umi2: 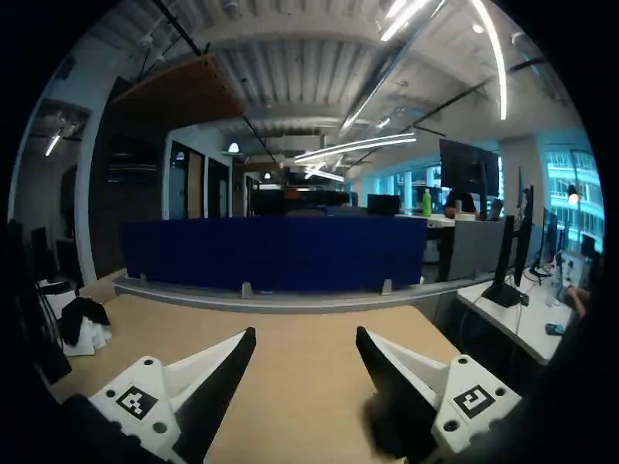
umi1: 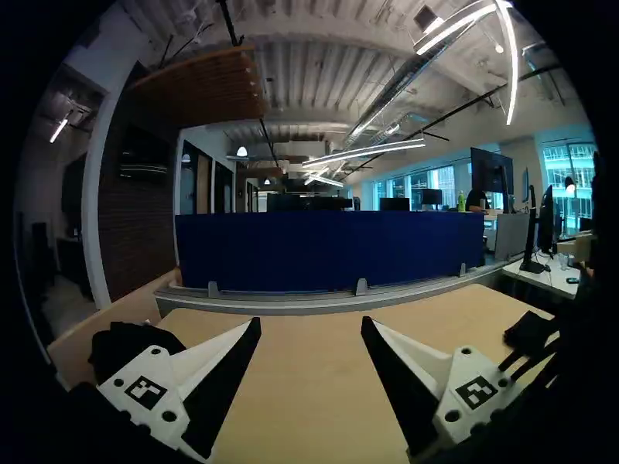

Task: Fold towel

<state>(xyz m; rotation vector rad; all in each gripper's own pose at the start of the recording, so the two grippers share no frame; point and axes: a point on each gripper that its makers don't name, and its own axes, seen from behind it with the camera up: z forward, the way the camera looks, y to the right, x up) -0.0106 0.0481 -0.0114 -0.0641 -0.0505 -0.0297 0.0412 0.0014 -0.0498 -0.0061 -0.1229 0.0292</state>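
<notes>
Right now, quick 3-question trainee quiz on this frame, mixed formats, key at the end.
1. True or false: the left gripper is shut.
2. What colour is the partition behind the table? A red, B blue, C green.
3. Fill in: the right gripper is ___ (open or shut) above the tabletop.

Key: 1 false, its fingers stand apart. 2 B. 3 open.
</notes>
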